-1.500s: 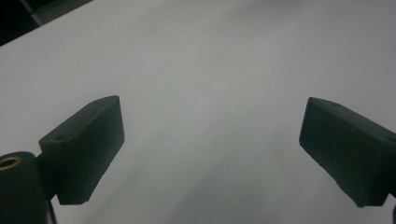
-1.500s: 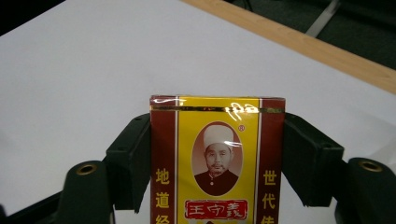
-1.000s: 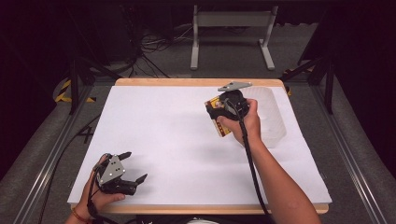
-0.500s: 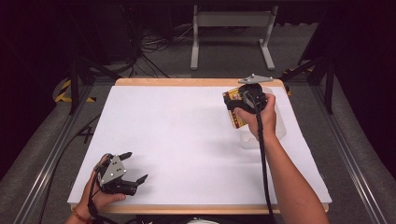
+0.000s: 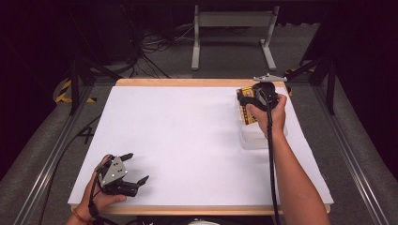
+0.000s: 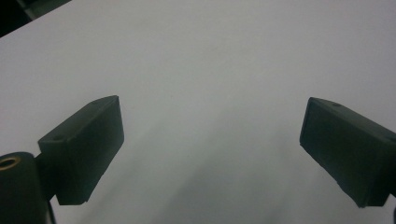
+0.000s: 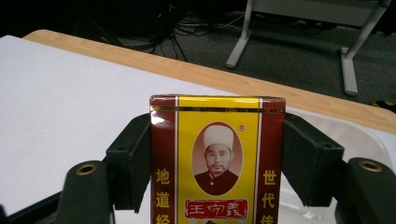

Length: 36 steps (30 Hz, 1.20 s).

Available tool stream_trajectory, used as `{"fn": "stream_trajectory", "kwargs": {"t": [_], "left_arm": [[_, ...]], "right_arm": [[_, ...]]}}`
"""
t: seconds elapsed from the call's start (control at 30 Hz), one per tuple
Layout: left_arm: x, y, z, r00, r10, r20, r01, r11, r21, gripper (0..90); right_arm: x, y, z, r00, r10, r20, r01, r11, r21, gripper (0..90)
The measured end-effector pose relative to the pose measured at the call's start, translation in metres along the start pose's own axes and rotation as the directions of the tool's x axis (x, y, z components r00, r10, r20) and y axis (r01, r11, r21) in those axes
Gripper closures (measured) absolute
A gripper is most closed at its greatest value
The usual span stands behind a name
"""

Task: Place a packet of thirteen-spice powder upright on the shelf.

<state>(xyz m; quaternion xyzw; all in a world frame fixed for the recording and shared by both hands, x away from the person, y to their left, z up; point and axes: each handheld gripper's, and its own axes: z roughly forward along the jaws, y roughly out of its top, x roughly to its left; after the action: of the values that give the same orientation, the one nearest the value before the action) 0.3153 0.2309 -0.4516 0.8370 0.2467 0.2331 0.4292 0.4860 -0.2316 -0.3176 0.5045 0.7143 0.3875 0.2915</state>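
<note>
While the left gripper (image 5: 136, 171) rests at the near left with jaws spread over bare white table (image 5: 187, 140), the right gripper (image 5: 244, 101) pinches a yellow-and-maroon box (image 7: 217, 158) above a clear container (image 5: 258, 138) at the far right.

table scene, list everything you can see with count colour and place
box: 1, yellow and dark red with a portrait, clamped in the right gripper above the container
container: 1, clear plastic, on the table's far right
table: 1, white top with a wooden edge, centre
metal stand: 1, grey, on the floor beyond the table
cables: several, dark, on the floor behind the table
left gripper: 1, black, jaws open, near left corner of the table
right gripper: 1, black, shut on the box
</note>
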Motion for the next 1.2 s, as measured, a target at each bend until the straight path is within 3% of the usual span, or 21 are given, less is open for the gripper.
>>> {"fn": "stream_trajectory", "kwargs": {"t": [0.47,0.87,1.2], "left_arm": [[-0.001,0.001,0.002,0.9999,0.014,-0.002,-0.014,0.9998,0.01,7.1],[-0.002,0.0,0.003,0.9998,0.021,-0.001,-0.021,0.9997,0.015,7.1],[-0.002,0.0,0.002,0.9998,0.021,-0.004,-0.021,0.9997,0.014,7.1]], "right_arm": [[-0.003,-0.018,-0.012,0.9999,-0.01,0.006,0.01,1.0,-0.014,32.7],[-0.016,-0.029,-0.001,0.9992,0.034,0.023,-0.034,0.999,0.016,32.6],[-0.015,-0.034,-0.001,0.9993,0.024,0.031,-0.025,0.999,0.035,32.5]]}}
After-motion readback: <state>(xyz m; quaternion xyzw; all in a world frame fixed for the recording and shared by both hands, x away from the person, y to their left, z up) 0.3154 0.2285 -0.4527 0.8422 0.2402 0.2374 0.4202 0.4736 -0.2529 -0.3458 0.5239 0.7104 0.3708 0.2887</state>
